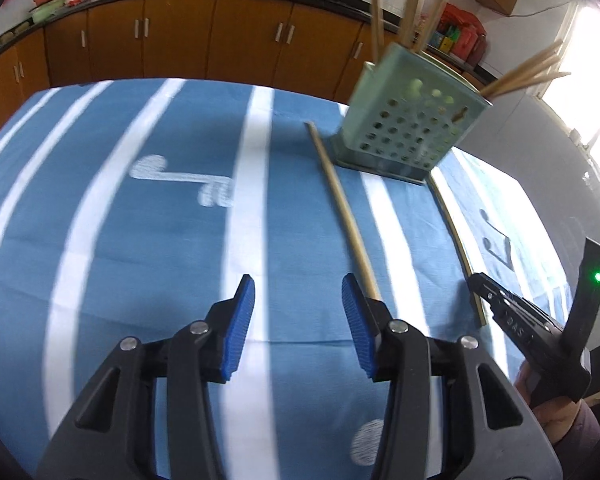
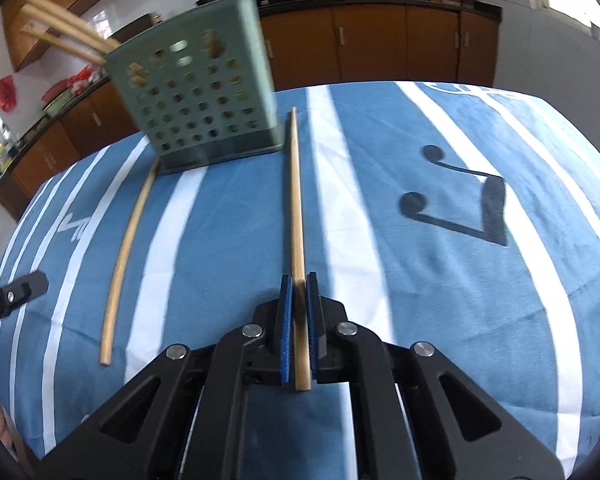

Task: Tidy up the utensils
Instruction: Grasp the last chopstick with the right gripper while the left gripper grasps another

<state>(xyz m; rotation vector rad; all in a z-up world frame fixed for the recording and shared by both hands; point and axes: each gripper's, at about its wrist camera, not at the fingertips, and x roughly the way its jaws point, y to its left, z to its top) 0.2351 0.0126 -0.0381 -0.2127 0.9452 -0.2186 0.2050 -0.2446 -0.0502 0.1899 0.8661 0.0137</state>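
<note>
— Where are the chopsticks against the green holder (image 2: pixel 204 100)?

— I see two lying on the blue striped cloth (image 2: pixel 440 300), both running from the holder's foot toward me. My right gripper (image 2: pixel 299 308) is pinching the near end of one chopstick (image 2: pixel 296 200). The other chopstick (image 1: pixel 346 212) lies loose.

— And your left?

— My left gripper (image 1: pixel 298 320) is spread, nothing between its pads (image 1: pixel 240 332); that loose chopstick runs just beside its right pad. More chopsticks (image 1: pixel 416 4) stand in the holder.

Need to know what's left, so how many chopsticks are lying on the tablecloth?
2. One chopstick is pinched in the right tongs; the other chopstick lies loose beside the open left tongs. None seems hidden.
</note>
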